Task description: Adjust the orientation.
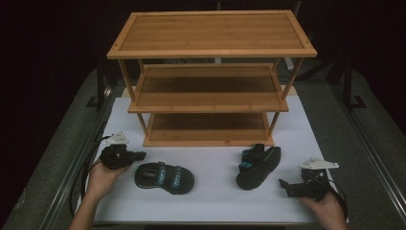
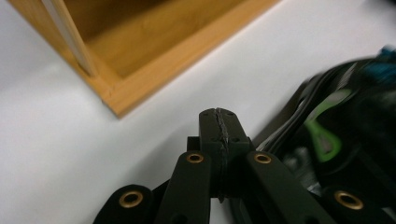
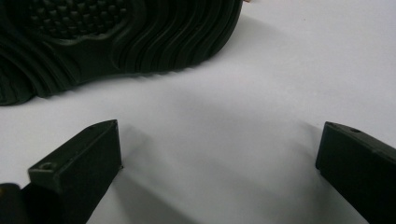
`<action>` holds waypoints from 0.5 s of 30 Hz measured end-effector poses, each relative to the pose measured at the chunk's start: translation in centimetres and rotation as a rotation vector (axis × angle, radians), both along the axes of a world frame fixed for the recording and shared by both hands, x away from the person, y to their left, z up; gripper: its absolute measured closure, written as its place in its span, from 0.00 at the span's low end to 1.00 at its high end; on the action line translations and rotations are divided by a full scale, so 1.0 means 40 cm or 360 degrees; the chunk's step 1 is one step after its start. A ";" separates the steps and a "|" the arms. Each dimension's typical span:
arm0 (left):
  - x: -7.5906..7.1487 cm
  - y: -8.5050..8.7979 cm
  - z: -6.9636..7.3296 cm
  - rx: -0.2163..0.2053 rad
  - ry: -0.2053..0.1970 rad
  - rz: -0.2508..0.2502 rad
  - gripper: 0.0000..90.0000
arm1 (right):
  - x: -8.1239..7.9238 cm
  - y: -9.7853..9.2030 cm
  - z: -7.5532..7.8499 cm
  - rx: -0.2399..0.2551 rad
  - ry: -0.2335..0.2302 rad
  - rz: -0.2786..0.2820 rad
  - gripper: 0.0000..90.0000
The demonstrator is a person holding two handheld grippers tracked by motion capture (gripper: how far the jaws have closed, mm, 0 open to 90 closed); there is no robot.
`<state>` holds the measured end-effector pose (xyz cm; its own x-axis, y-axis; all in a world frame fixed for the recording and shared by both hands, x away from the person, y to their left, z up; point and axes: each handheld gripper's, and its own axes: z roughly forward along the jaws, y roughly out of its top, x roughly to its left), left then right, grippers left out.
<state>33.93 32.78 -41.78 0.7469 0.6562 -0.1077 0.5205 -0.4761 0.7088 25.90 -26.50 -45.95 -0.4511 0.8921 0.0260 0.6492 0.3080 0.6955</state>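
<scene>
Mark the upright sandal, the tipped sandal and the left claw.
upright sandal (image 1: 164,176): high view, on its strap.
tipped sandal (image 1: 261,168): high view, on its sole.
left claw (image 1: 140,155): high view, at the closed tips.

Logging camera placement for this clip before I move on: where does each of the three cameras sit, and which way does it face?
High view: above the person's side, looking forward and down on the white table, wooden rack and two sandals; both forearms and hands show.
Left gripper view: rides the left gripper, jaws shut, facing the rack's bottom corner and the left sandal.
Right gripper view: rides the right gripper, jaws open, facing the right sandal, which is tipped with its sole showing.
Shared: high and left gripper views both show the rack.
</scene>
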 end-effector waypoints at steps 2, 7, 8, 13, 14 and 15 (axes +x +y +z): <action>-0.001 -0.004 -0.008 0.0017 0.0025 -0.0024 1.00 | 0.000 0.000 0.000 0.0001 0.0000 0.0000 0.00; -0.014 -0.004 -0.022 0.0021 0.0060 -0.0051 1.00 | 0.000 0.000 0.000 0.0000 -0.0001 0.0002 0.00; -0.019 0.000 -0.025 0.0003 0.0057 -0.0039 1.00 | 0.000 -0.001 0.000 -0.0001 -0.0002 0.0003 0.00; -0.048 0.018 -0.025 -0.0031 0.0084 -0.0037 1.00 | 0.000 -0.001 0.000 0.0002 -0.0001 0.0002 0.00; -0.057 0.022 -0.025 -0.0045 0.0093 -0.0034 1.00 | 0.000 -0.001 0.000 0.0004 0.0000 0.0001 0.00; -0.057 0.022 -0.025 -0.0045 0.0093 -0.0034 1.00 | 0.000 -0.001 0.000 0.0004 0.0000 0.0001 0.00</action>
<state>31.65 33.67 -42.78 0.7527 0.6361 -0.1698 0.5513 -0.4680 0.6907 25.89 -26.53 -45.95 -0.4515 0.8918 0.0282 0.6491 0.3065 0.6962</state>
